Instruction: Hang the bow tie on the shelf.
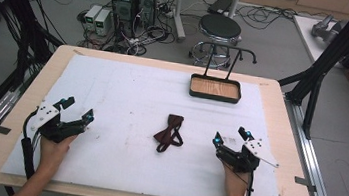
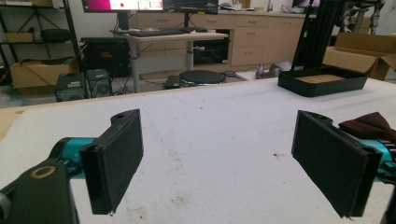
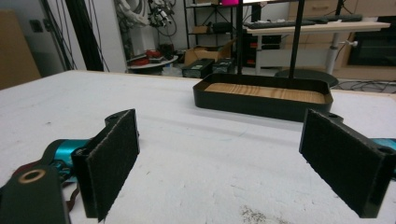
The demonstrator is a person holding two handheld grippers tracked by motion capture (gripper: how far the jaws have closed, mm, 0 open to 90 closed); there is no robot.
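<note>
Bow tie (image 1: 169, 133) lies flat mid-tabletop (image 1: 127, 97), untouched, between both tools. Left tool (image 1: 76, 110) at its 9 o'clock, right tool (image 1: 230, 135) at 3, both wide open, holding nothing, resting low near the surface. Black tray (image 1: 215, 89) with stand sits at the tie's 1 o'clock, well apart. Looks like pre-grasp: next, one tool must close in on the tie and pinch its knot.

We hold left gripper (image 1: 77, 107) and right gripper (image 1: 229, 137) low, well apart, jaws spread wide, forearms angled inward.
</note>
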